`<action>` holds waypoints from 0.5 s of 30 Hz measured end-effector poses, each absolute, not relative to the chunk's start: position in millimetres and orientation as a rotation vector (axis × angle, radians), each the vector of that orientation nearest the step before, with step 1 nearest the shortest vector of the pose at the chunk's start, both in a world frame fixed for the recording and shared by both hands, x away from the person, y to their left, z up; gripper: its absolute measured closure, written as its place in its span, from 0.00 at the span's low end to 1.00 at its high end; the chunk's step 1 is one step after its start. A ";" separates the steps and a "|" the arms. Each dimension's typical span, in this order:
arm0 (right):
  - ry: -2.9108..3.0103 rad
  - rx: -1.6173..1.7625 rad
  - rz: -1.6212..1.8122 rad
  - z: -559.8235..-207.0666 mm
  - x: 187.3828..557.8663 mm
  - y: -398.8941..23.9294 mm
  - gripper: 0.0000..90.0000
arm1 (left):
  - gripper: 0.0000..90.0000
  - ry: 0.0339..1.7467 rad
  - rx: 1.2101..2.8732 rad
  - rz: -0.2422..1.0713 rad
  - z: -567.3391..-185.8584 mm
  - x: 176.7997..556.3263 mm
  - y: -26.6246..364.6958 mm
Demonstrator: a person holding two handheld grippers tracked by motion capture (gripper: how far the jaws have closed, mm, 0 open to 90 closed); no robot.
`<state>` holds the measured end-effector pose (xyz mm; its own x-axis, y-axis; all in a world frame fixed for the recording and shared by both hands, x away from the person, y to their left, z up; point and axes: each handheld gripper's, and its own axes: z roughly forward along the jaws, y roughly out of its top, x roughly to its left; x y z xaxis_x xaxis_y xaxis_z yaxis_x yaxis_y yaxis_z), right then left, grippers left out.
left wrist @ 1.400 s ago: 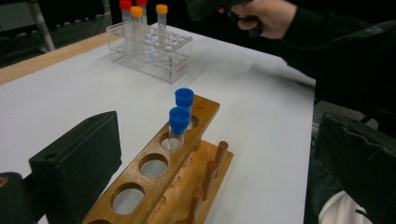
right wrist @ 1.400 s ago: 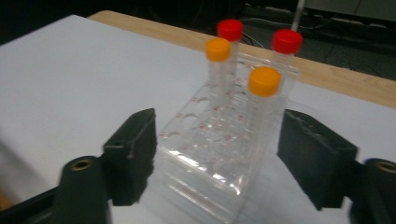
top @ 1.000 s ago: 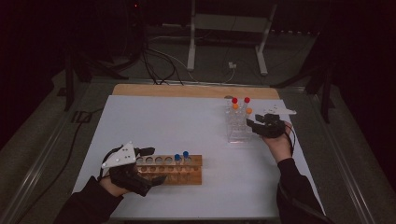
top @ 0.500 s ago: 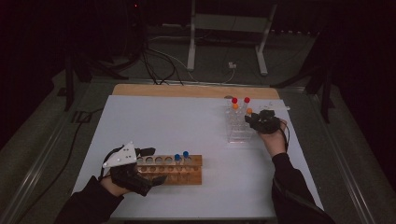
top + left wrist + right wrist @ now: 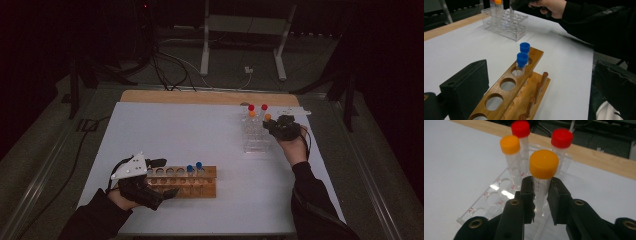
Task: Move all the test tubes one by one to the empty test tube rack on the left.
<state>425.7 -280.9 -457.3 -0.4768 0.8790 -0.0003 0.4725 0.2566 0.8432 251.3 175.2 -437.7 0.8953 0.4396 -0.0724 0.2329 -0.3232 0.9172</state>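
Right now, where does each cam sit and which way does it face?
High view: above the person's side, facing forward and down on the table; both forearms, left gripper, right gripper.
Left gripper view: on the left gripper, along the wooden rack; own fingers.
Right gripper view: faces the clear rack, fingers clamping an orange-capped tube.
Shared: every view shows the clear rack.

Two racks are standing on the table: the wooden rack (image 5: 182,181) is holding two blue-capped tubes (image 5: 522,59), the clear rack (image 5: 256,137) two orange-capped tubes (image 5: 544,165) and two red-capped tubes (image 5: 520,129).
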 end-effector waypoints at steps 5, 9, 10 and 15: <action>2.050 1.191 1.131 -444.2 420.4 -281.9 0.83 | 0.02 0.494 1.915 0.224 -437.2 251.8 175.8; 2.043 1.166 1.136 -433.2 415.4 -284.3 0.83 | 0.02 0.499 1.908 0.215 -437.0 252.5 176.9; 2.040 1.162 1.143 -430.3 414.1 -284.9 0.83 | 0.02 0.497 1.910 0.215 -436.8 252.1 176.8; 2.028 1.128 1.153 -415.2 406.4 -286.0 0.83 | 0.02 0.488 1.916 0.212 -436.2 251.6 175.3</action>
<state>406.4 -286.0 -415.2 -0.5012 0.8639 -0.0506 0.3986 0.2824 0.8726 251.6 175.3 -436.2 0.8993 0.4298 -0.0803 0.2351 -0.3206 0.9175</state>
